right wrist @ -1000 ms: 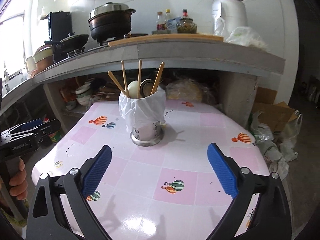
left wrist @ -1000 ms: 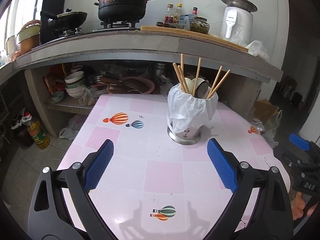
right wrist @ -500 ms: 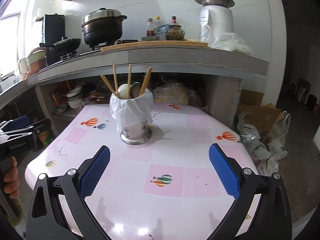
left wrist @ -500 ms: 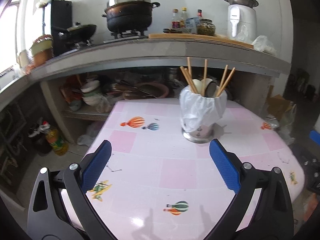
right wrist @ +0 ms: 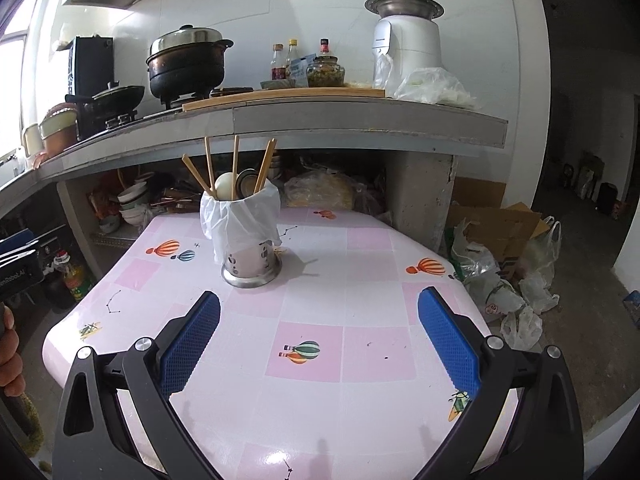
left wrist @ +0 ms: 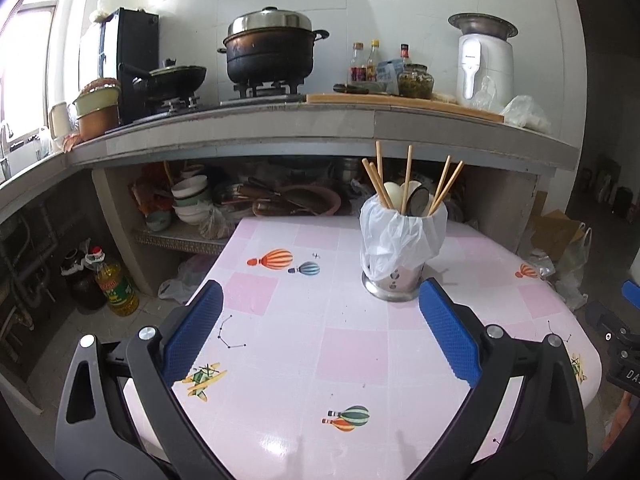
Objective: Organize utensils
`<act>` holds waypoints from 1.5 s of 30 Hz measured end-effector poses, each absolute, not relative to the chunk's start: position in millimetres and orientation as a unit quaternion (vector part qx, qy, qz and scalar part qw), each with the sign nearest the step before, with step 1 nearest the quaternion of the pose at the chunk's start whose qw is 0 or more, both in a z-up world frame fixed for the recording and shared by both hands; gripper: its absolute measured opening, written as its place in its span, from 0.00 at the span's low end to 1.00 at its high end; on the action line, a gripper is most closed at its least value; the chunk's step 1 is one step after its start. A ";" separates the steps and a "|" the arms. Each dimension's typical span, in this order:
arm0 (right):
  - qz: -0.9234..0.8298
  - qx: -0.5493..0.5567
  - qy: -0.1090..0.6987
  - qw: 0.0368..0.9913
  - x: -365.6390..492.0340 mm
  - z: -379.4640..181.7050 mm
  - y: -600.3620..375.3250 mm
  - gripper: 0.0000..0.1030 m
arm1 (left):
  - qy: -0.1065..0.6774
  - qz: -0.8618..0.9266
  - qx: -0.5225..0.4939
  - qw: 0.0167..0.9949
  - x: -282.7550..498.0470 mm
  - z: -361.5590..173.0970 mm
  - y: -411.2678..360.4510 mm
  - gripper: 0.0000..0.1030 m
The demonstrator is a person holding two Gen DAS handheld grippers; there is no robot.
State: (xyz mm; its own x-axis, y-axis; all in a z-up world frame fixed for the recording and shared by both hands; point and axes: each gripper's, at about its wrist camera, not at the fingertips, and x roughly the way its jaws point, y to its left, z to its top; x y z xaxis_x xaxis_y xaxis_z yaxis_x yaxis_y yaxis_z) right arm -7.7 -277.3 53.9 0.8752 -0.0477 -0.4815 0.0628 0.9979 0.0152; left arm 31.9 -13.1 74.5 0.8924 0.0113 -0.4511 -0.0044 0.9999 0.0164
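A steel holder [left wrist: 394, 280] stands upright toward the far side of the pink table [left wrist: 352, 360], lined with a white bag [left wrist: 400, 236] whose edge is folded down over the rim, likely to keep the inside clean. In it the chopsticks [left wrist: 407, 180] lean outward at several angles, with a pale spoon [left wrist: 393, 193] and a dark round-ended utensil [left wrist: 420, 199] bowl-up between them; standing them handle-down keeps the working ends clear of the bottom, though that is a guess at intent. No utensil lies loose on the tabletop in either view, so the sorting seems done, or nearly so. The left gripper [left wrist: 320, 332] hangs above the near left part of the table with its blue pads [left wrist: 192, 332] spread wide and nothing between them; the holder sits just beyond its right pad in that view, well apart from it in depth. The right gripper [right wrist: 319, 336] is likewise spread wide and empty over the near right part, the holder far and to its left. Both point at the holder from a distance, as one would to check the result or line up a reach. At the left edge of the right view a hand [right wrist: 9, 360] grips the other tool's handle. Behind, the counter [right wrist: 360, 120] carries a pot [right wrist: 186, 64], bottles and a white appliance [right wrist: 408, 40], none of it within the grippers' reach here.
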 end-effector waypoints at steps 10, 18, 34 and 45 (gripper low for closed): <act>-0.035 0.003 0.258 0.966 -3.3 51.0 -269.2 0.94 | 0.234 0.008 0.014 0.972 32.8 70.4 -15.3 0.92; -0.047 -0.007 0.263 0.964 -0.3 50.0 -267.1 0.94 | 0.244 0.014 0.002 0.970 36.9 67.5 -9.2 0.92; -0.047 -0.002 0.264 0.963 0.1 50.3 -268.4 0.94 | 0.250 0.021 -0.004 0.968 40.2 65.9 -4.3 0.92; -0.047 -0.002 0.264 0.963 -0.4 50.6 -267.8 0.94 | 0.254 0.019 0.007 0.967 37.9 64.3 -5.8 0.92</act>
State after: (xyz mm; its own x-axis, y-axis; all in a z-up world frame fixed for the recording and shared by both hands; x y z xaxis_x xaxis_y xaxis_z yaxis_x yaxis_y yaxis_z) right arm -0.4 -267.8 50.6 0.8565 -0.0908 -0.5081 0.0887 0.9957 -0.0284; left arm 37.9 -5.8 64.3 0.8707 0.0396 -0.4902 -0.0321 0.9992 0.0237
